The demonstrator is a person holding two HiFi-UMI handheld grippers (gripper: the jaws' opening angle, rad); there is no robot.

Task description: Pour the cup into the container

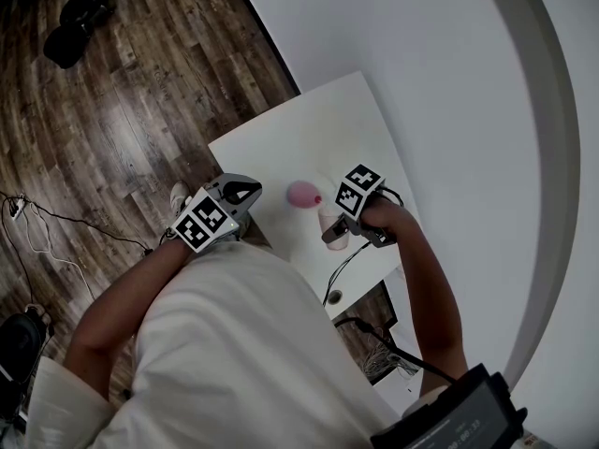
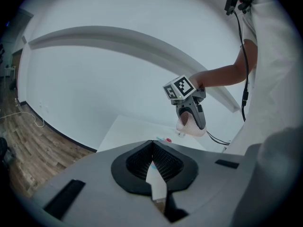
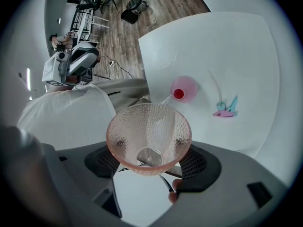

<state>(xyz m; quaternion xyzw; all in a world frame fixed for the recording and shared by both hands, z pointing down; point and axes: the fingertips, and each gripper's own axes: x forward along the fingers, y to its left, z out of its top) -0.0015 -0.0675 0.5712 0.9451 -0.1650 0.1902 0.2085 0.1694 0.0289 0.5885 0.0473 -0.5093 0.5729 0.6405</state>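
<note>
The right tool (image 3: 149, 161) is clamped on a pink dimpled cup (image 3: 149, 131) at lower centre of the right gripper view. The cup is tipped so its open mouth faces the camera. Above and to the right in that frame, the pink container (image 3: 185, 90) stands on the white worktop (image 3: 246, 56), with small pink and teal pieces (image 3: 226, 109) to its right. In the head view the left tool (image 1: 245, 195) sits left of centre, near the worktop's left edge, its jaws together on nothing.
</note>
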